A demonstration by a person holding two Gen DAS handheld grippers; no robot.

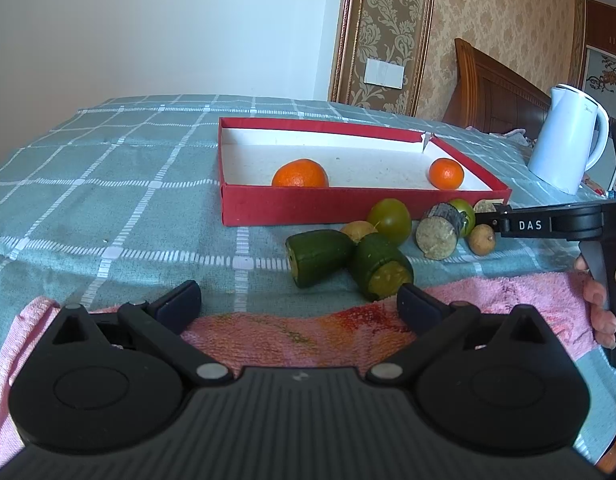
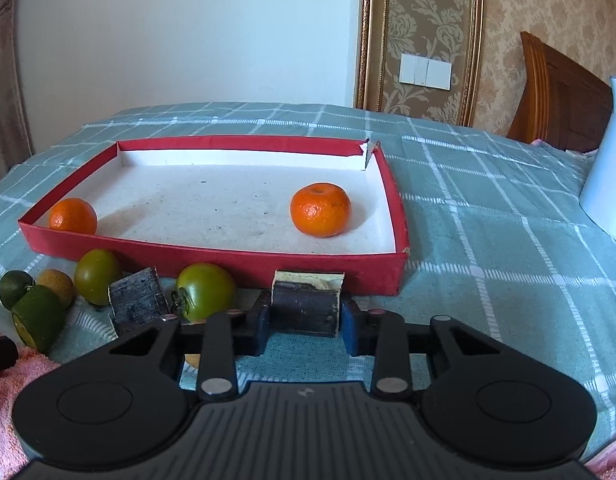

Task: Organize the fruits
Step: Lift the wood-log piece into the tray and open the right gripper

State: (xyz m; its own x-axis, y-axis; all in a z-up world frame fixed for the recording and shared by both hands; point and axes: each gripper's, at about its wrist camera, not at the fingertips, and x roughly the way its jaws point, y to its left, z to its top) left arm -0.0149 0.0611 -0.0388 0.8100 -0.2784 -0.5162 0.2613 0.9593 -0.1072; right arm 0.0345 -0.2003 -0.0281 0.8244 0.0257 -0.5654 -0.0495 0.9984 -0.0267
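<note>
Beside the red tray (image 2: 212, 258), green fruits (image 2: 206, 290).

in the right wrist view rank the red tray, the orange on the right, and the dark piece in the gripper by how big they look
1. red tray, by far the largest.
2 and 3. orange and dark sugarcane piece: they look about alike, and the piece is nearer the camera, so I won't rank them.

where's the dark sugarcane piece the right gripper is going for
In the right wrist view the dark sugarcane piece sits low centre, clamped in the right gripper, just in front of the red tray, with a green tomato to its left.
</note>
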